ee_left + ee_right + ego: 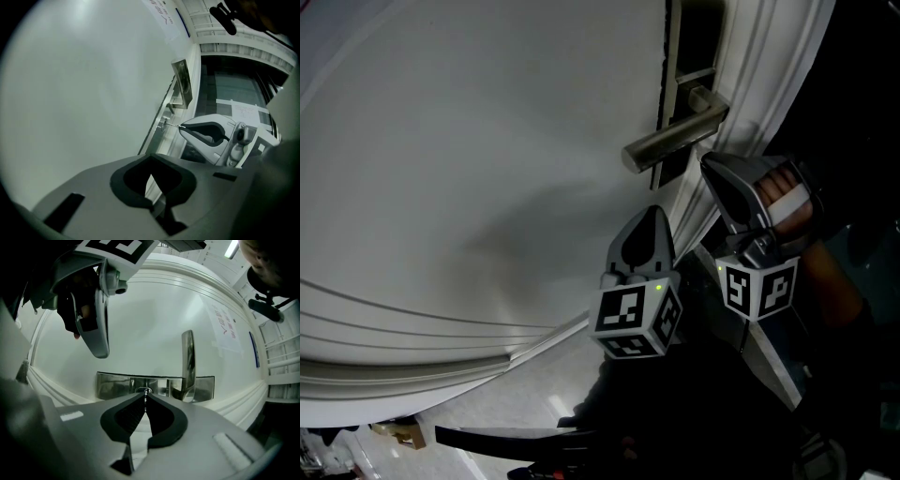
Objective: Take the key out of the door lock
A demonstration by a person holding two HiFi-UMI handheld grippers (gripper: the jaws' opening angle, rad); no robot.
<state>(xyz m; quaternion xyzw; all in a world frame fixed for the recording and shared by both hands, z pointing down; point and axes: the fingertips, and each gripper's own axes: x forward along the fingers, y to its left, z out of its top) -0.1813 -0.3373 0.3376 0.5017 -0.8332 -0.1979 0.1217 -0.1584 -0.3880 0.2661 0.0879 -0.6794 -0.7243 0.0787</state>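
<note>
Key (145, 396) tight between right gripper's (145, 402) fingers (164, 418) at lock (142, 391); left gripper's (150, 160) fingers (130, 180) together.

key (173, 125) in lock plate (112, 385), handle (188, 363) alongside

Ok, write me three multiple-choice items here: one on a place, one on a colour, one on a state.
1. Where is the key? A. on a table B. in the door lock C. on a hook
2. What colour is the door? A. white B. red C. black
3. The right gripper is: A. open B. shut on nothing C. shut on the key
Answers: 1 B, it sticks out of the lock in the left gripper view; 2 A, its panel is white; 3 C, the tips pinch its thin blade.
</note>
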